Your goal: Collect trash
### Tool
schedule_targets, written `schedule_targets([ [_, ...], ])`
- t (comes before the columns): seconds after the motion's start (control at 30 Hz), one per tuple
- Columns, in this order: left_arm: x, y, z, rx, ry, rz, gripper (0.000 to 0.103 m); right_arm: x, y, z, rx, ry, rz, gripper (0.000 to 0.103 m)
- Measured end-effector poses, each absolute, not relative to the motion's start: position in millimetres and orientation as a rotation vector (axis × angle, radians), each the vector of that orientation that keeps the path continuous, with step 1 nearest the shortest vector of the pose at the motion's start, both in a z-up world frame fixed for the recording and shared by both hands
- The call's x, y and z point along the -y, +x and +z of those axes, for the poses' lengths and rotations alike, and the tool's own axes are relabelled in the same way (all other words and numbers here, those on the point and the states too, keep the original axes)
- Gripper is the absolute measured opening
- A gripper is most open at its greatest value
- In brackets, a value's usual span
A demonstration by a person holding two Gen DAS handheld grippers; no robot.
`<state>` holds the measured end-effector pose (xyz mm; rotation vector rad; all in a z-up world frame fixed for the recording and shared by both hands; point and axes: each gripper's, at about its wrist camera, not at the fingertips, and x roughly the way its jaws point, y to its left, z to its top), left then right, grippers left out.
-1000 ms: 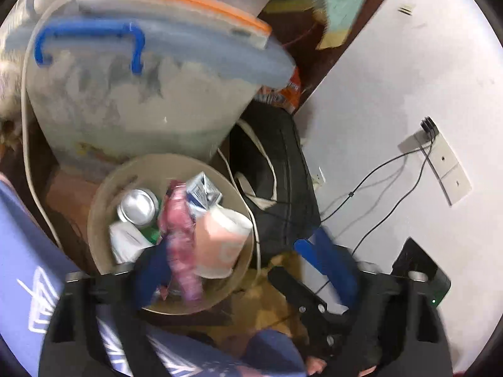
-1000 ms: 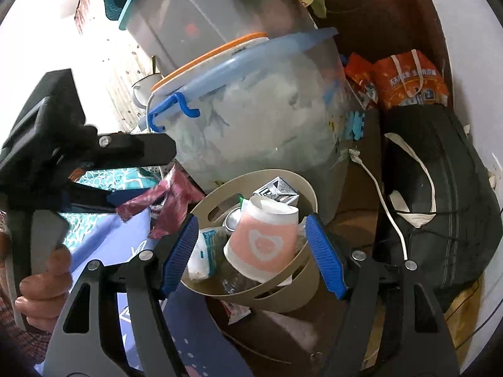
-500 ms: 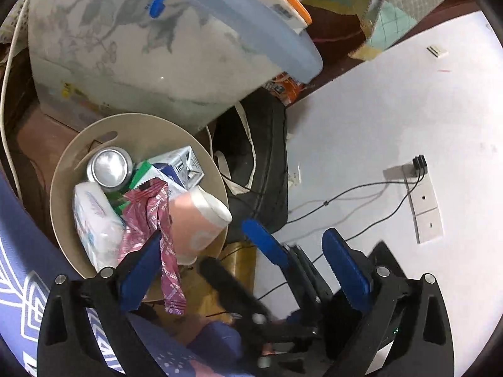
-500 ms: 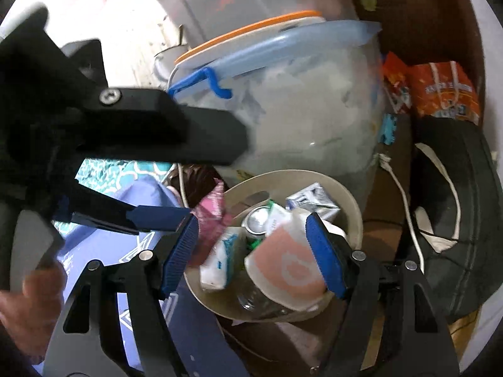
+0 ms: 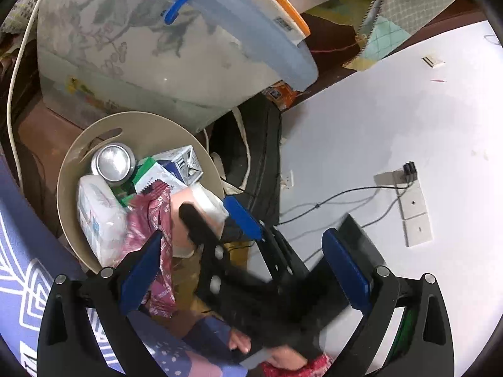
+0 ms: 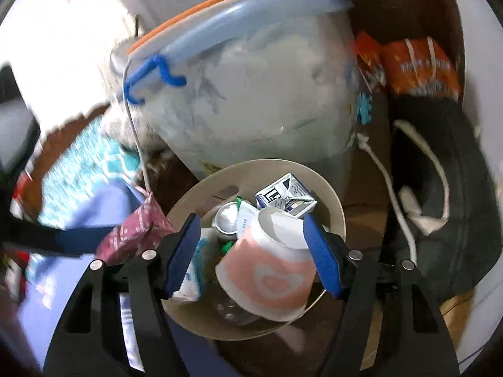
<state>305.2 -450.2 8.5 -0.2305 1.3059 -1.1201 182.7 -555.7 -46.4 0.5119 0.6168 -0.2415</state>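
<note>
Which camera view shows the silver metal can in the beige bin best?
The left wrist view: the silver metal can lies sharp with its whole round end visible. In the right wrist view the can is smaller, blurred and partly hidden by other trash.

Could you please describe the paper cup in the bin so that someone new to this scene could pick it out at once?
Start at the large translucent storage tub with the blue lid; the round beige bin sits just in front of it. The paper cup lies on its side on top of the trash, by the blue-and-white carton. It alone is pink, with a white heart.
</note>
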Motion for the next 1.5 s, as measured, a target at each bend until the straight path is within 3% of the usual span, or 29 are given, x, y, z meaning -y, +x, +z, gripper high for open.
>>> schedule_targets([
  [0.2, 441, 313, 8, -1.300, -0.284, -1.080, 0.094, 549, 151, -35, -0.496, 0.689, -0.066, 0.074],
  [0.43, 452, 307, 7, -1.320, -0.313, -1.102, 0.094, 515, 163, -38, -0.553, 0.598, -0.002, 0.077],
  [0.7, 446, 311, 4, -1.312, -0.283, -1.082, 0.094, 563, 167, -58, -0.607, 0.609, -0.243, 0.074],
  [0.93, 433, 309, 3, -1.300, -0.260, -1.061, 0.094, 549, 152, -34, -0.565, 0.650, -0.215, 0.074],
  [1.5, 298, 177, 68, -0.756, 0.137, -0.689, 0.094, 477, 47, 13, -0.516, 0.663, -0.135, 0.074],
])
